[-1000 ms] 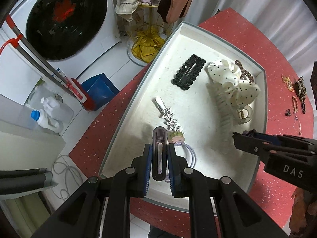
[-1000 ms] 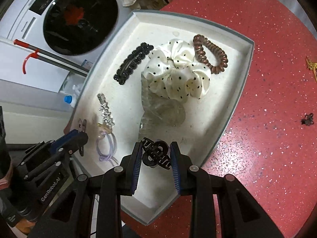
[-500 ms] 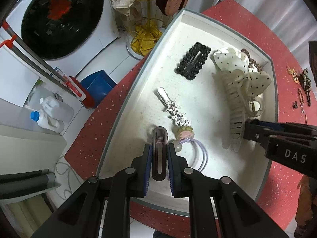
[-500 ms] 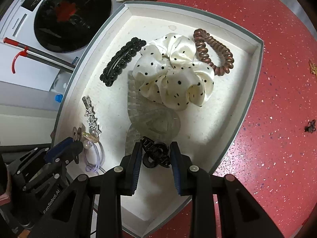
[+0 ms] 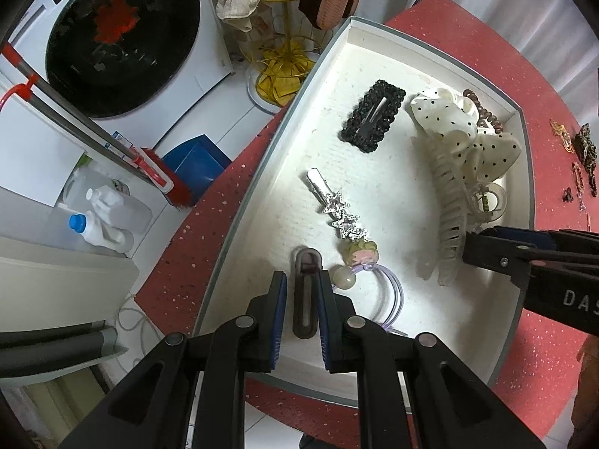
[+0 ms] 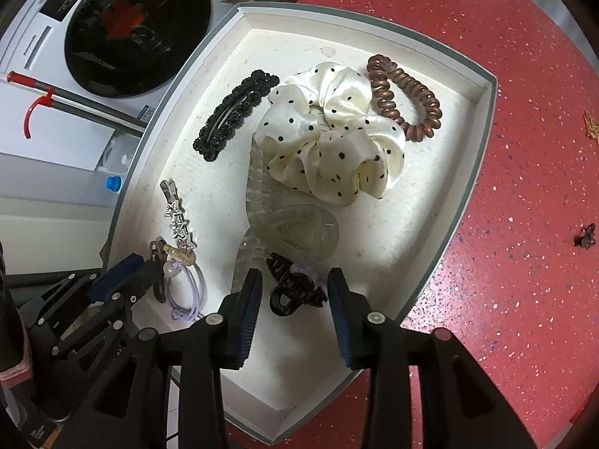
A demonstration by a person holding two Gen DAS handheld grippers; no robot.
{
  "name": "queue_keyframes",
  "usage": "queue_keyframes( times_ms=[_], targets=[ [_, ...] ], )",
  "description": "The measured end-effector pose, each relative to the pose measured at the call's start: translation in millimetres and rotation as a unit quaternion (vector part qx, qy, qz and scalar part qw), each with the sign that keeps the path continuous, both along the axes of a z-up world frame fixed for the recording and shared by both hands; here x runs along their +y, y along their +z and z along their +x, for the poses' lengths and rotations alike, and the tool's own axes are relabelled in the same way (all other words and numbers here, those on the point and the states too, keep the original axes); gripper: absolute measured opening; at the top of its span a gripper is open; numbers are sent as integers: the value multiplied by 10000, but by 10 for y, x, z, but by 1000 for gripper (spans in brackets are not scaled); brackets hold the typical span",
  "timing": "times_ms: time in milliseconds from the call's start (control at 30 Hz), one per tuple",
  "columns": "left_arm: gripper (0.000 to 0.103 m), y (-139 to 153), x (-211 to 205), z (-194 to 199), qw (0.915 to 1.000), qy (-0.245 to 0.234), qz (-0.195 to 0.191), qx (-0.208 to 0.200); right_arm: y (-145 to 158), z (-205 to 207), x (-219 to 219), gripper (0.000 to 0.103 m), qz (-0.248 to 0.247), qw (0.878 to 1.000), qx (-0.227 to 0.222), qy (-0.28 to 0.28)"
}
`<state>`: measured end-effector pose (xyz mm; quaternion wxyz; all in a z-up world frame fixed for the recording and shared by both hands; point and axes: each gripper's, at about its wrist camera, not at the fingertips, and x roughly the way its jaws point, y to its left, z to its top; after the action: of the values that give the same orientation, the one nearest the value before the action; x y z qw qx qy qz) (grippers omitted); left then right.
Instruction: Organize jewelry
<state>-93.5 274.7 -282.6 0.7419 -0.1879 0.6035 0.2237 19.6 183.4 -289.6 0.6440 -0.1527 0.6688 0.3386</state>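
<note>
A white tray [image 5: 262, 172] with a grey rim sits on a red speckled table [image 6: 524, 187]. My left gripper [image 5: 302, 277] is shut on a brown hair clip [image 5: 305, 299], held low over the tray's near corner beside a lilac hair tie [image 5: 389, 288]. The right wrist view shows this left gripper [image 6: 138, 273] at the lower left. My right gripper [image 6: 295, 275] has its jaws opening. A black claw clip [image 6: 295, 288] lies on the tray floor between them, with a gap on each side.
The tray also holds a black beaded clip [image 6: 232, 116], a polka-dot scrunchie [image 6: 333, 138], a clear claw clip [image 6: 284, 220], a silver star clip [image 5: 337, 209] and a brown spiral tie [image 6: 404, 101]. Small jewelry pieces [image 5: 584, 146] lie on the table to the right. A washing machine [image 5: 119, 37] stands beyond the table.
The right gripper's jaws have spread apart and let go of the black claw clip, which now rests on the tray. The left gripper keeps the brown clip and has barely moved.
</note>
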Motion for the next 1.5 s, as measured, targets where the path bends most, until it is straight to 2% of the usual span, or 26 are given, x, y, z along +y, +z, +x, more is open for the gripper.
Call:
queue_keyframes(
  times_ms=[367, 400, 433, 467, 500, 600, 800, 867, 1000, 1133, 1167, 1200, 1367, 1467, 1500],
  targets=[
    [18, -1, -60, 4, 9998, -115, -37, 131, 231, 85, -213, 46, 148, 9999, 2, -82],
    [30, 1, -74, -2, 9998, -135, -31, 143, 249, 85, -222, 46, 161, 9998, 1, -90],
    [70, 6, -80, -6, 9998, -139, -29, 144, 261, 91, -200, 46, 172, 9998, -2, -96],
    [89, 34, -84, -24, 9999, -77, 38, 106, 277, 98, -198, 46, 185, 9998, -9, -104],
    [96, 68, -95, -37, 10000, -48, 62, 10, 298, 112, -193, 46, 196, 9997, -20, -114],
    [96, 151, -139, -21, 9996, -134, 245, -33, 354, 125, -285, 46, 229, 9996, -34, -148],
    [96, 203, -141, 2, 9998, -82, 186, -5, 430, 147, -407, 46, 256, 9994, -60, -225],
    [103, 241, -142, -10, 9998, -39, 168, -23, 478, 153, -441, 47, 250, 9993, -106, -245],
    [103, 301, -163, -55, 9998, -35, 190, -28, 574, 141, -466, 65, 241, 9990, -210, -315],
    [103, 372, -181, -75, 9998, -50, 169, 40, 631, 131, -513, 69, 153, 9989, -261, -346],
    [103, 391, -187, -83, 9998, -54, 177, 65, 643, 121, -524, 78, 120, 9988, -282, -369],
    [103, 411, -195, -90, 9997, -60, 190, 106, 654, 113, -535, 83, 104, 9987, -301, -398],
    [103, 481, -216, -187, 9999, -106, 70, 111, 683, 36, -625, 87, -53, 9982, -290, -528],
    [103, 555, -273, -233, 9997, -174, 128, 119, 706, -21, -684, 88, -117, 9981, -287, -534],
    [103, 572, -279, -244, 9996, -205, 128, 115, 732, -55, -708, 93, -120, 9980, -298, -536]
  ],
)
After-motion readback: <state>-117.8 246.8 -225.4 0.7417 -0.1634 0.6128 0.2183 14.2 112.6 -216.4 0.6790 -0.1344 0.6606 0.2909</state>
